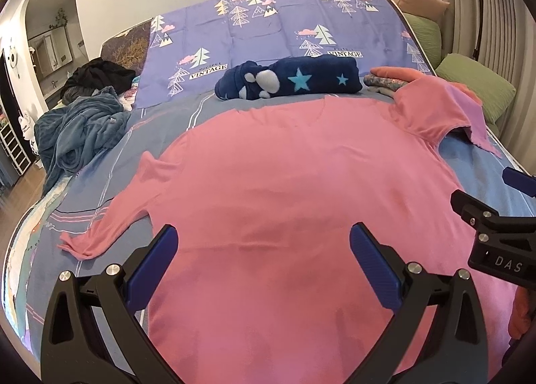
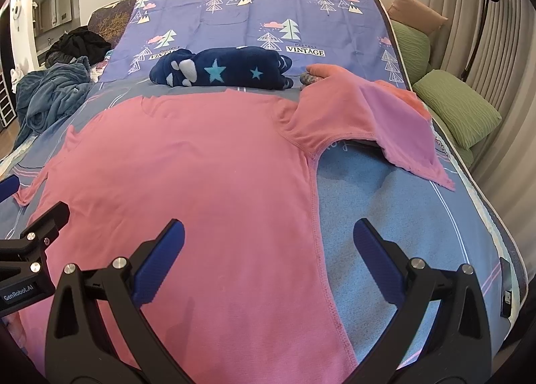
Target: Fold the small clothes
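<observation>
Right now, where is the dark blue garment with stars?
The navy star garment lies rolled on the bed, just beyond the pink shirt collar, on the purple tree-print sheet.

A bed is seen covered with a blue striped sheet and, farther back, a purple tree-printed cover. A pink long-sleeved shirt is spread flat on the sheet. A rolled navy star-patterned garment is laid just behind it. A blue fleece blanket is bunched at the left edge, with dark clothing beyond it. Green pillows are lined along the right edge.
</observation>
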